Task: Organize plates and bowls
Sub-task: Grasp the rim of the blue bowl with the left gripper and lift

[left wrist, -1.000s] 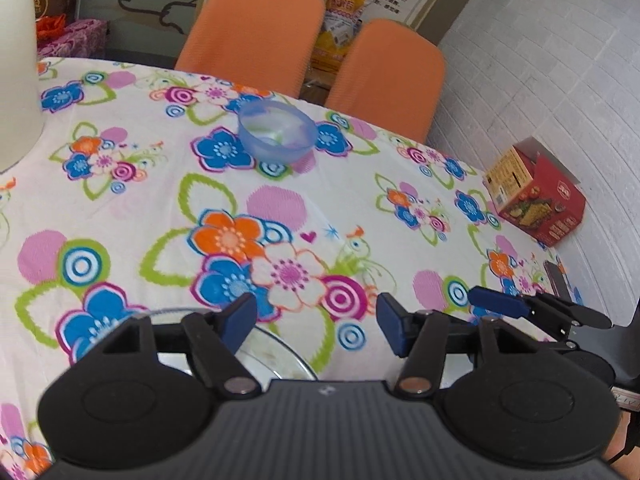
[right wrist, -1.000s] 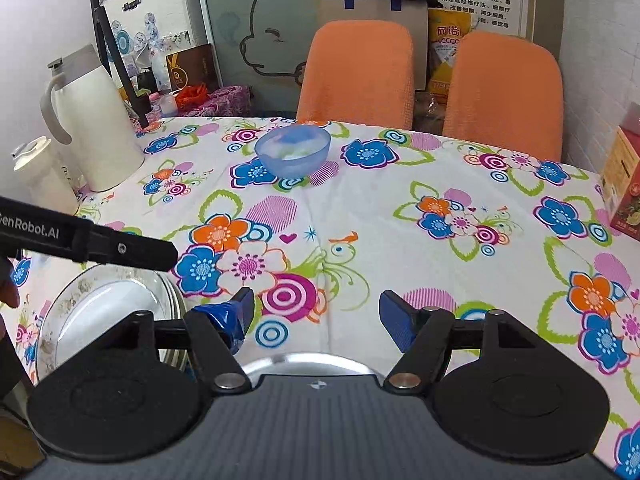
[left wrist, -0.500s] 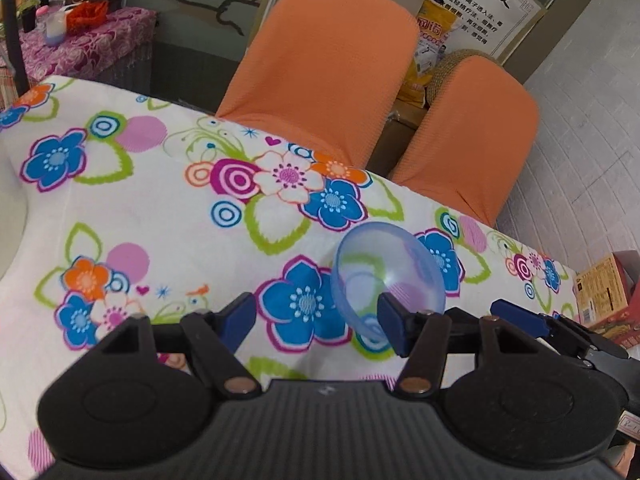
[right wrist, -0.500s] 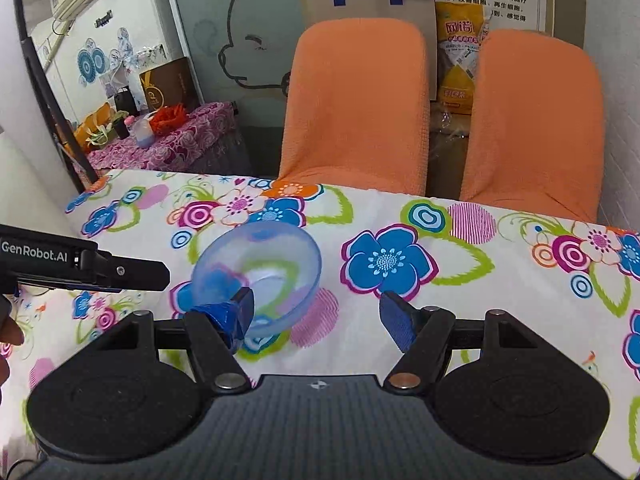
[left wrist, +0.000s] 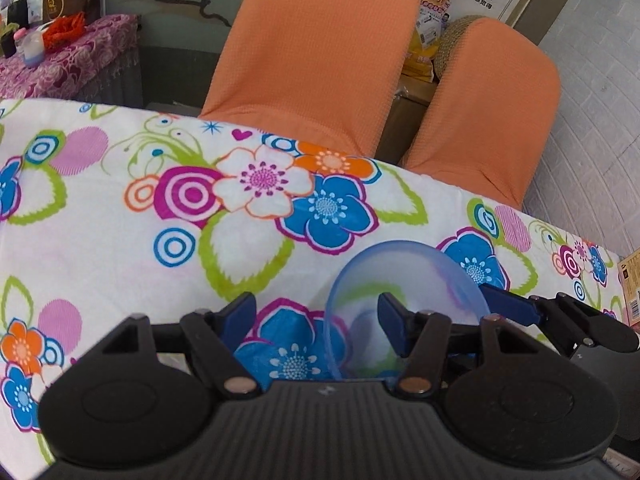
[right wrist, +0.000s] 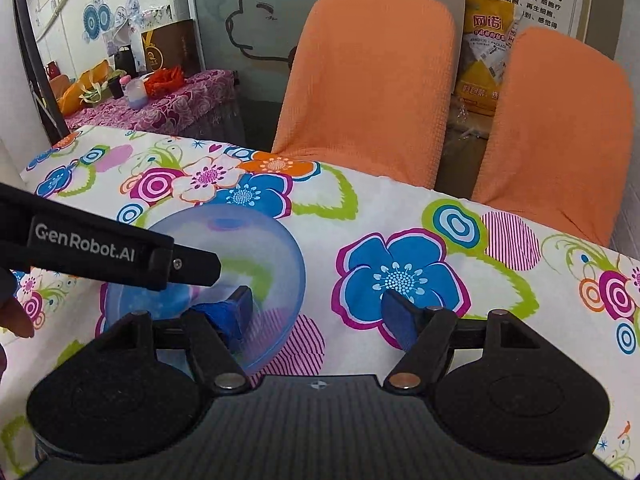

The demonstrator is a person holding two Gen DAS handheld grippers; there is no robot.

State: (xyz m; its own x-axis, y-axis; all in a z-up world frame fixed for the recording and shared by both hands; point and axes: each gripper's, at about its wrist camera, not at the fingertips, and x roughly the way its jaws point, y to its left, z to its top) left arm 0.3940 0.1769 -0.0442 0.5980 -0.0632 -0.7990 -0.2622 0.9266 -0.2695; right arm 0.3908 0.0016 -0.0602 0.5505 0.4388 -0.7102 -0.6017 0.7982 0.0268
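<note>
Two grippers crowded one bowl (left wrist: 404, 280) near the far side of the table (left wrist: 120, 248), and both sets of fingers stood wide, holding nothing. That bowl, translucent blue, looked tilted, its mouth turned toward the left gripper (left wrist: 316, 318). On the left wrist view it lay to the right of centre; the right-hand finger (left wrist: 390, 316) sat in front of the bowl's mouth, perhaps inside it, while the other finger hung clear over the cloth. On the right wrist view the bowl (right wrist: 240, 248) lay to the left, and the right gripper (right wrist: 320, 316) had its left finger (right wrist: 234, 314) against or behind the clear wall. Which finger touched the rim could not be told. Neither hand looked clearly nearer. The coming pinch, I judged, hinged on one wall of the bowl ending up between a pair of fingers. Writing on show: "GenRobot.AI" on the left gripper's side (right wrist: 84, 242). A yellow bag (right wrist: 488, 52) behind the orange chairs (right wrist: 372, 80) and a wall poster carried Chinese print too small to read surely.
</note>
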